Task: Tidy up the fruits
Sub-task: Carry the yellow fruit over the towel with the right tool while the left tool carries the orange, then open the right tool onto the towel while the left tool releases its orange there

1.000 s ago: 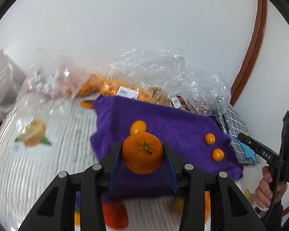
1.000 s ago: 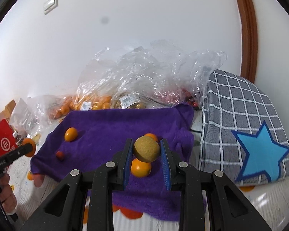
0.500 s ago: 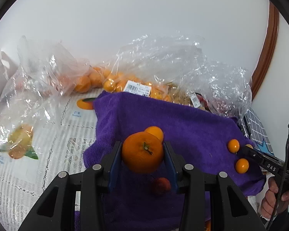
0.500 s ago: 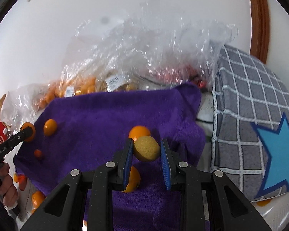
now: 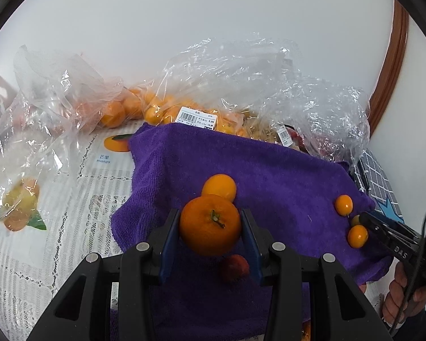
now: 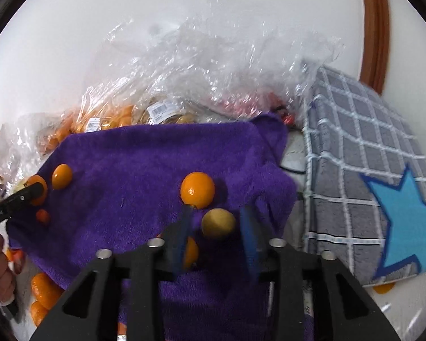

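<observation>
Mandarin (image 5: 210,224) with a green stem sits clamped between the blue pads of the left gripper (image 5: 210,236), held above a purple towel (image 5: 269,176) spread over a lace-patterned tablecloth (image 5: 79,199). In the right wrist view the right gripper (image 6: 217,236) stands with its jaws parted, a tan round fruit (image 6: 218,223) lying between the fingers with a clear gap on each side.

On the towel, a smaller orange fruit (image 5: 219,187) rests just beyond the mandarin, and a small reddish fruit (image 5: 234,268) lies beneath it. Two kumquats (image 5: 343,204) sit near the towel's right edge in the left wrist view, close to the other gripper's tip. The right wrist view shows an orange (image 6: 197,189) just ahead of the open fingers and another partly hidden behind the left finger.

Crumpled clear plastic bags (image 5: 241,85) of orange fruit, some bearing barcode labels (image 5: 197,119), crowd the towel's far edge against a plain white wall (image 5: 184,14). A grey checked cloth with a blue star (image 6: 383,199) lies to the right of the towel, and a brown curved wooden frame (image 6: 373,28) rises behind it. Loose mandarins lie off the towel's near-left corner.
</observation>
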### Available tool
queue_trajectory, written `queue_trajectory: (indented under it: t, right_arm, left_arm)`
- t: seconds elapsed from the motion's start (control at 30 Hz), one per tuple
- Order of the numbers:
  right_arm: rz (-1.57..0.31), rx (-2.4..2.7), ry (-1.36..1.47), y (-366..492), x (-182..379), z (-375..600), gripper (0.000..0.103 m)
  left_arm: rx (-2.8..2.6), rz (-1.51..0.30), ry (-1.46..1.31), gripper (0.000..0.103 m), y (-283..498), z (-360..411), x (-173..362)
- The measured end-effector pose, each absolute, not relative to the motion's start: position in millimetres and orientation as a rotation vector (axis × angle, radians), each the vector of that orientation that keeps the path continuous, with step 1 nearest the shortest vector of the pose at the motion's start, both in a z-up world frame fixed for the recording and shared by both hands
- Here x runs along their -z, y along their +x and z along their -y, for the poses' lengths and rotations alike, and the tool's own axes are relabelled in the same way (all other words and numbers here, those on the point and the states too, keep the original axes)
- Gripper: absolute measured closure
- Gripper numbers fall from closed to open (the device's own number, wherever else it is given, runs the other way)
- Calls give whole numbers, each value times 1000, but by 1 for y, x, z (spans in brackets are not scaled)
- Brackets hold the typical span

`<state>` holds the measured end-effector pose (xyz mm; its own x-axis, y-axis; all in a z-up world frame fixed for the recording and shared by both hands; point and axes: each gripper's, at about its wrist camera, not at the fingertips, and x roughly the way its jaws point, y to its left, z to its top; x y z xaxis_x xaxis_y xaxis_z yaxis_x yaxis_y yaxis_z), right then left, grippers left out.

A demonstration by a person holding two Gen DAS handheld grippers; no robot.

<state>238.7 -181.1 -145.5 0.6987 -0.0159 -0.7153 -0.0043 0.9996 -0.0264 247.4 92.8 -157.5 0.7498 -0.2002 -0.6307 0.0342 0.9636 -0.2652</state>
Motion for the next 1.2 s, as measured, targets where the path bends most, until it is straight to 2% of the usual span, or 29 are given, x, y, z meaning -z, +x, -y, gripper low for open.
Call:
queue_trajectory:
  t: [0.07, 0.23, 0.3, 0.37, 0.67, 1.07, 1.2]
  right_arm:
    - [-773, 9, -52, 233, 142, 176, 49]
    - [-676, 59, -124, 219, 132, 161, 40]
    - [-642, 96, -155, 214, 129, 154, 40]
    - [-628, 96, -175, 209, 127, 148, 39]
    - [-630, 107, -155, 165, 116, 130, 39]
    - [-794, -108, -79, 115, 137, 92, 40]
    - [-847, -142, -80, 117, 150, 84, 48]
  left_arm:
    - [129, -714, -240, 63, 247, -92, 158]
    - [139, -701, -241, 60, 246, -92, 157]
    - [141, -680, -239, 52, 242, -93, 154]
    - [148, -664, -238, 49, 239, -92, 152]
    - [151, -622, -229, 49, 215, -87, 144]
    - [127, -586, -263, 49, 168, -106, 138]
    - [105, -595, -279, 49, 155, -118, 140]
